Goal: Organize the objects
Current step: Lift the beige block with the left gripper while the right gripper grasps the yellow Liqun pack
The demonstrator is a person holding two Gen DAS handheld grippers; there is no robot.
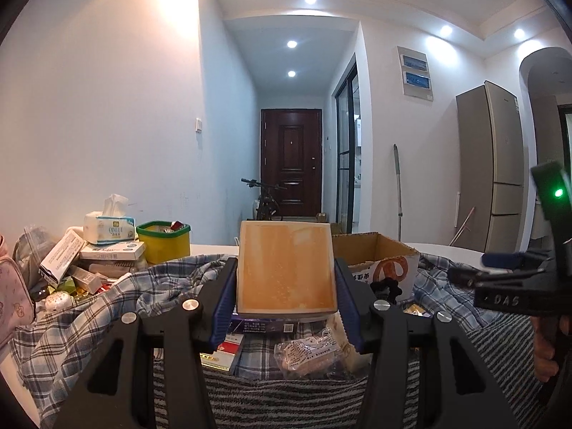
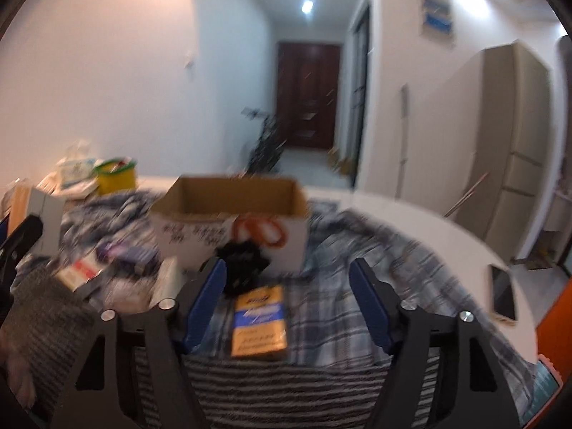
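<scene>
At centre frame, left wrist view: left gripper (image 1: 286, 286), jaws clamped on an upright orange-faced box (image 1: 287, 268), in front of the open cardboard box (image 1: 379, 250). Lower centre, right wrist view: right gripper (image 2: 287, 304), jaws apart, empty, above a yellow-and-blue packet (image 2: 259, 321) lying on plaid cloth (image 2: 357, 250).

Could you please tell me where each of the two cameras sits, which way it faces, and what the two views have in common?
Left wrist: sits behind the left gripper, facing the hallway door; its pads clamp an orange box; the right gripper intrudes at the right edge.
Right wrist: sits behind the right gripper, angled down at a yellow-blue packet; jaws open, nothing between the pads; blurred.
Shared: cardboard box, plaid cloth, door.
</scene>
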